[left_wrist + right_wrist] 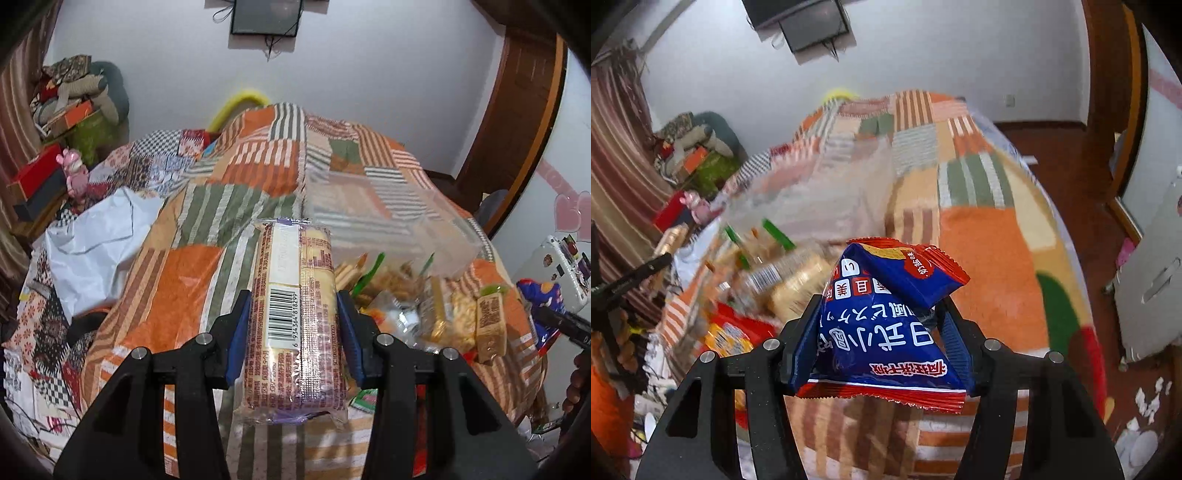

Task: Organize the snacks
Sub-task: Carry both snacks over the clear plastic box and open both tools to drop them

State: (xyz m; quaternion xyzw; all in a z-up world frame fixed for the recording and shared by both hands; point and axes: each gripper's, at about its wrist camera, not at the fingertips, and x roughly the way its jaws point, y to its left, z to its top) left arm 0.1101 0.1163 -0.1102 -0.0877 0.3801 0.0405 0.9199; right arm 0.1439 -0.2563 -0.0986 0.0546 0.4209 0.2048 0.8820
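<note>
White walls close off the far side of the room, with a dark framed panel [266,16] hung high on the wall and a bed under a patchwork quilt of orange, green and striped squares [258,173] filling the middle. Off the bed's left edge sit a pile of folded cloths and boxes [74,96], a red box [37,173], a pink toy figure [75,177] and a crumpled white plastic bag [99,240]. Over the near edge of the bed, the left hand-held gripper [293,332] is clamped on a long clear-wrapped pack of pale biscuits with a barcode label [291,314]; its blue pads press both long sides and the pack is held off the quilt. Towards the bed's right edge lies a clear plastic container [388,221], blurred, and just in front of it a heap of mixed snack packets [424,302]. Seen from the right wrist, the right hand-held gripper [881,339] has its jaws closed on a blue and red foil snack packet printed with white characters [886,325], which is crumpled between them and raised above the near part of the bed. Beyond the bed's right edge are brown flooring and a white cabinet door [1152,288].
</note>
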